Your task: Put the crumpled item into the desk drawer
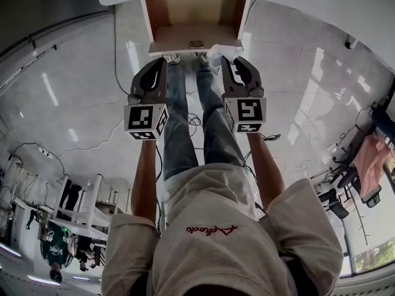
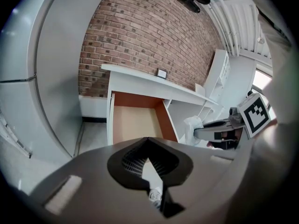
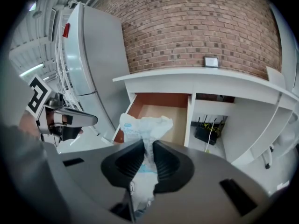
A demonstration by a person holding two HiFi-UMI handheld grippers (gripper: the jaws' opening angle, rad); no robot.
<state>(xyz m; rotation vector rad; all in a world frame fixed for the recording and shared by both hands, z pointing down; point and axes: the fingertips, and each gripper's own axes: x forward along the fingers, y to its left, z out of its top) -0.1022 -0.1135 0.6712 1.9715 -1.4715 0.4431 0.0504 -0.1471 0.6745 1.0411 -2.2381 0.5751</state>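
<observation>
The right tongs (image 3: 148, 144) are clamping a crumpled white plastic wrapper with blue print (image 3: 145, 124), its loose top billowing past the tips at twelve o'clock, near the front lip of the open brown wooden drawer (image 3: 161, 100). The left tongs (image 2: 147, 140) are sitting closed on nothing at nine o'clock.

Letting go early is risking a drop onto the pale glossy floor (image 1: 74, 103). The billow could be catching the drawer's lip or the white tabletop's (image 3: 210, 80) overhanging edge above. The drawer is standing bare and wide, offering a straight entry, while the white divider panel (image 3: 189, 120) at two o'clock is crowding that side.
</observation>
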